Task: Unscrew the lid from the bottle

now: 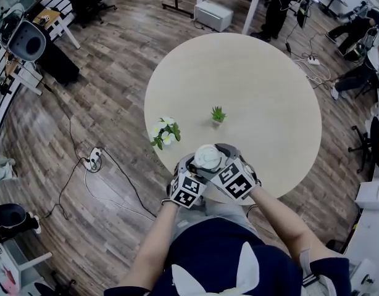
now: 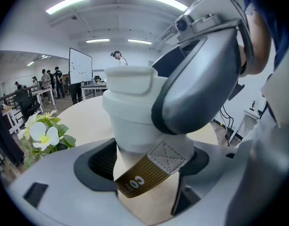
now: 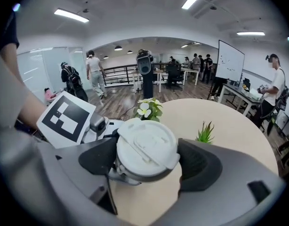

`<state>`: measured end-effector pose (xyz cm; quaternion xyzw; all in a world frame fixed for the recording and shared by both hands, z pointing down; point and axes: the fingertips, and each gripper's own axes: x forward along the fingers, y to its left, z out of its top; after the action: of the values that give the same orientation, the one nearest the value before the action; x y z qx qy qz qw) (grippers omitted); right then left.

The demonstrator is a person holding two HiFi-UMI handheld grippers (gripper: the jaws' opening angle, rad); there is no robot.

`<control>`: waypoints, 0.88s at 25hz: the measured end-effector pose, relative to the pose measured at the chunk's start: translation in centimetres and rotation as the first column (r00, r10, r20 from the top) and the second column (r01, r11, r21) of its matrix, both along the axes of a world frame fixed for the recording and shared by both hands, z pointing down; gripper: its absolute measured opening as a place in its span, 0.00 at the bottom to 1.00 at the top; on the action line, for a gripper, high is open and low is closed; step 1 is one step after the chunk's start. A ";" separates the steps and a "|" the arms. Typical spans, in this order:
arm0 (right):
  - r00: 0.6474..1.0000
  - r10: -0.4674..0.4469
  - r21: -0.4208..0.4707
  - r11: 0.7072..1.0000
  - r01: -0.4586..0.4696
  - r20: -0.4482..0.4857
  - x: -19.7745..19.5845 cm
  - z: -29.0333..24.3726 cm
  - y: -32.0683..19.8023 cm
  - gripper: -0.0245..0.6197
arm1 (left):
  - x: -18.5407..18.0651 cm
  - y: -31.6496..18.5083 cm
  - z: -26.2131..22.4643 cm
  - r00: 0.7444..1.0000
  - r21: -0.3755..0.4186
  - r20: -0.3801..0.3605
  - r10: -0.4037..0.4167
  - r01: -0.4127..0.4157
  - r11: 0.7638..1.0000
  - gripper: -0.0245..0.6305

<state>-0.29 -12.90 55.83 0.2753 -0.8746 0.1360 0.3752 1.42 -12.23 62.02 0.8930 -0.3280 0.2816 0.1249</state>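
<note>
The left gripper (image 2: 147, 168) clamps the white bottle (image 2: 135, 131); the right gripper (image 3: 151, 163) grips its lid (image 3: 145, 145). The lid looks still seated, so unscrewing remains.

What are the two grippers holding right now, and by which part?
The left gripper clamps the white bottle by its lower body; the right gripper grips the lid at its rim, on opposite sides.
</note>
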 end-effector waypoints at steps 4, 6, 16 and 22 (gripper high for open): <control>0.987 -0.152 -0.025 0.988 0.151 -0.049 -0.1 0.2 0.2 0.67 | 0.0 0.0 0.2 1.000 0.001 -0.002 0.003 -0.003 1.000 0.57; 0.971 -0.229 -0.039 0.973 0.227 -0.072 -0.2 0.2 0.3 0.67 | 0.0 0.0 0.2 1.000 0.000 -0.001 0.003 -0.003 1.000 0.57; 0.852 -0.501 -0.137 0.865 0.483 -0.153 0.0 0.4 0.9 0.67 | 0.0 0.0 0.0 1.000 0.003 -0.003 0.001 -0.001 1.000 0.57; 0.789 -0.587 -0.157 0.809 0.566 -0.181 0.2 0.5 0.9 0.66 | 0.0 -0.1 0.1 1.000 0.002 -0.004 0.000 0.000 1.000 0.57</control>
<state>-0.06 -11.97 56.32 -0.0095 -0.8623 0.0246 0.5058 1.39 -12.29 62.10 0.8937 -0.3281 0.2795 0.1248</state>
